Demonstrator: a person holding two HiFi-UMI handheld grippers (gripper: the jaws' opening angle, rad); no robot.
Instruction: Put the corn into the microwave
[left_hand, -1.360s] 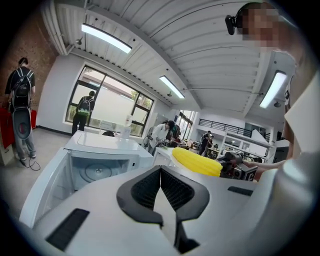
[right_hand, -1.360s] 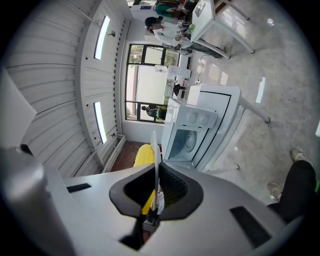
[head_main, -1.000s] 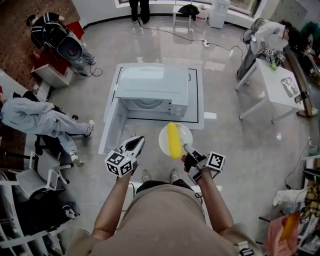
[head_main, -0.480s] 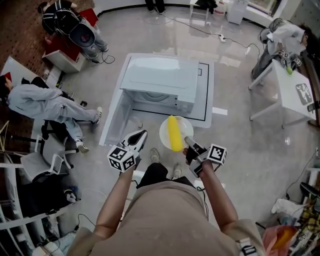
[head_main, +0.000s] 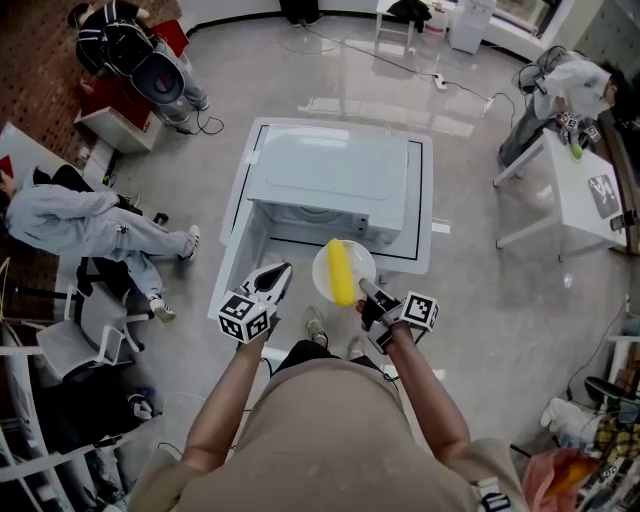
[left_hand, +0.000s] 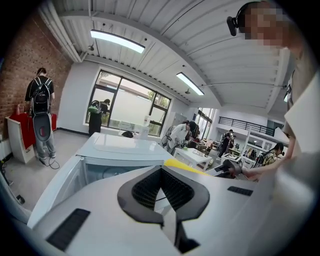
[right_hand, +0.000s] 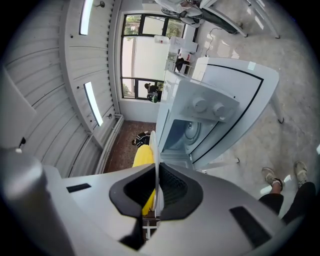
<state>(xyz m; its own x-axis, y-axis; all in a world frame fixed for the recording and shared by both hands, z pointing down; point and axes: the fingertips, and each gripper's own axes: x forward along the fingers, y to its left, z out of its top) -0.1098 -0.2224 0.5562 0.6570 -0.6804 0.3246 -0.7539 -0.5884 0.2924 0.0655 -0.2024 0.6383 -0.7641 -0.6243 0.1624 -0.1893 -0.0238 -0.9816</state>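
A yellow corn cob (head_main: 340, 271) lies on a white plate (head_main: 361, 262), carried level just in front of the white microwave (head_main: 330, 170). The microwave door (head_main: 238, 262) hangs open to the left and the cavity (head_main: 318, 214) shows. My right gripper (head_main: 368, 293) is shut on the plate's near rim. In the right gripper view the plate (right_hand: 155, 150) stands edge-on between the jaws of the right gripper (right_hand: 157, 175), with the corn (right_hand: 142, 156) to its left and the cavity (right_hand: 184, 131) ahead. My left gripper (head_main: 275, 280) is shut with nothing in it, beside the door. In the left gripper view, the left gripper (left_hand: 160, 171) faces the microwave (left_hand: 117, 146).
The microwave stands on a white table (head_main: 421, 215). People sit at the left (head_main: 90, 225) and at the back left (head_main: 135, 55). Another white table (head_main: 585, 185) stands at the right. A chair (head_main: 85, 335) is at my left, and cables run over the floor behind.
Both grippers have moved forward and down toward the microwave's open front. The plate with the corn went along in the right gripper.
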